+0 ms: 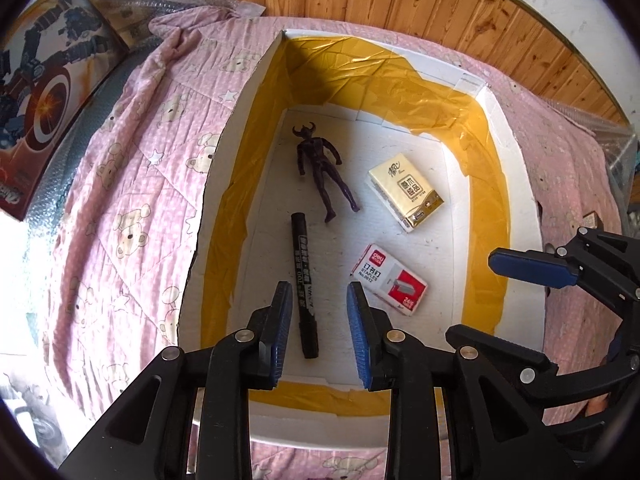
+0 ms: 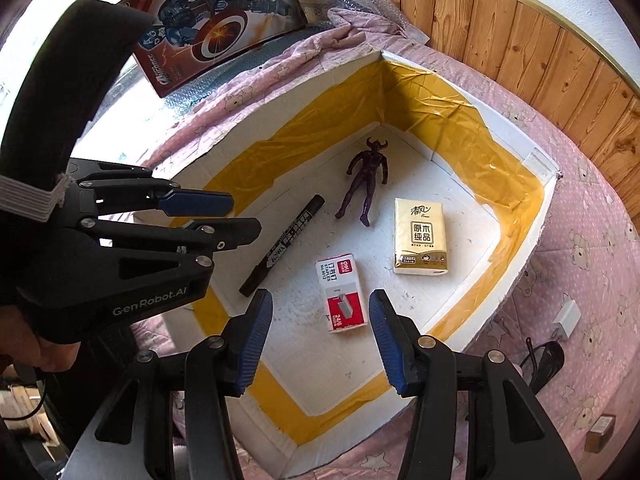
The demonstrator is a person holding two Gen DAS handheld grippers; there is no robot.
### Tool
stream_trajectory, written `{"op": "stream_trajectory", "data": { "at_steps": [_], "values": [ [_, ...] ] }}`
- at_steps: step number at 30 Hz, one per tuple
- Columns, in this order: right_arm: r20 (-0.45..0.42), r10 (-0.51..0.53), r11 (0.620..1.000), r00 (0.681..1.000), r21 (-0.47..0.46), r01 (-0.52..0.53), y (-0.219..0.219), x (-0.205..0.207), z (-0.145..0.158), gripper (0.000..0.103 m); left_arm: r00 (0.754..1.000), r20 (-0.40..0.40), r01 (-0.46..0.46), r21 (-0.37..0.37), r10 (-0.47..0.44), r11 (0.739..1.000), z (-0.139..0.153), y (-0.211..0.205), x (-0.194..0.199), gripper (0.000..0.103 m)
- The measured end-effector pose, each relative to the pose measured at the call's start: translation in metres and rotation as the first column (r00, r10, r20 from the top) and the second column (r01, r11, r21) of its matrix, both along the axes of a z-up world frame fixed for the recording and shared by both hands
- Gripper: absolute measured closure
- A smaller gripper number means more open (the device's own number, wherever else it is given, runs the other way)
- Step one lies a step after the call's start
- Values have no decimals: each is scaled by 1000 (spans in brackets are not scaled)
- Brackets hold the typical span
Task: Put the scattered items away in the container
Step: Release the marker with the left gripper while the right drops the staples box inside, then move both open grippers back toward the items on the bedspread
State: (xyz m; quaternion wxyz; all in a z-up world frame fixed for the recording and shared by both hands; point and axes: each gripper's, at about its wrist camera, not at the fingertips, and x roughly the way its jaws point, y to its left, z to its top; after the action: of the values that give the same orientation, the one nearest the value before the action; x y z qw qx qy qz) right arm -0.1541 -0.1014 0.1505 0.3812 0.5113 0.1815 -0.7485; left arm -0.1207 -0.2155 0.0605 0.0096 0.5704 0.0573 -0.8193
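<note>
the container is a white foam box (image 1: 516, 184) with broad yellow tape running around the inside of its walls, standing on a pink quilt printed with small bears (image 1: 132, 200). four things lie on its white floor: a dark purple horned toy figure (image 1: 324, 172) on its back toward the far end, a cream and gold pack of tissues (image 1: 406, 194) to its right, a black marker pen (image 1: 304, 284) lying lengthwise along the left side, and a small red and white box of staples (image 1: 388, 282) near the middle, to the right of the pen. the left gripper (image 1: 318, 334) hangs above the near end of the box with its blue-padded jaws parted and nothing between the pads; in its own view the near end of the pen shows in the gap, lower down on the floor, apart from the fingers. the right gripper (image 2: 322, 342) hangs just to the right of the left one, jaws wider apart and likewise empty, with the staple box seen in its gap on the floor below. no earlier view is given, so nothing shows whether either one moves. a colourful toy carton with a shield picture (image 2: 216, 28) stands beyond the far left corner of the box, against bubble wrap and a wooden panelled wall (image 2: 520, 40).
</note>
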Motion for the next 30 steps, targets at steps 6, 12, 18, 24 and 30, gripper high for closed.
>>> {"op": "stream_trajectory", "data": {
  "at_steps": [6, 12, 18, 24, 30],
  "values": [
    [-31, -18, 995, 999, -97, 15, 23, 23, 18, 50, 998, -69, 14, 2, -14, 1000, 18, 10, 24, 73],
    [-73, -61, 978, 996, -203, 45, 55, 43, 37, 50, 989, -139, 55, -11, -56, 998, 35, 28, 52, 73],
    [-85, -85, 962, 993, -265, 60, 83, 63, 47, 50, 983, -174, 64, 15, -61, 998, 49, 43, 78, 73],
    [-110, -113, 949, 987, -306, 74, 109, 84, 52, 50, 973, -212, 101, 46, -89, 994, 66, 64, 102, 73],
    [-130, -172, 930, 976, -349, 117, 143, 105, 55, 50, 962, -236, 155, 42, -141, 987, 71, 93, 123, 73]
  ]
}}
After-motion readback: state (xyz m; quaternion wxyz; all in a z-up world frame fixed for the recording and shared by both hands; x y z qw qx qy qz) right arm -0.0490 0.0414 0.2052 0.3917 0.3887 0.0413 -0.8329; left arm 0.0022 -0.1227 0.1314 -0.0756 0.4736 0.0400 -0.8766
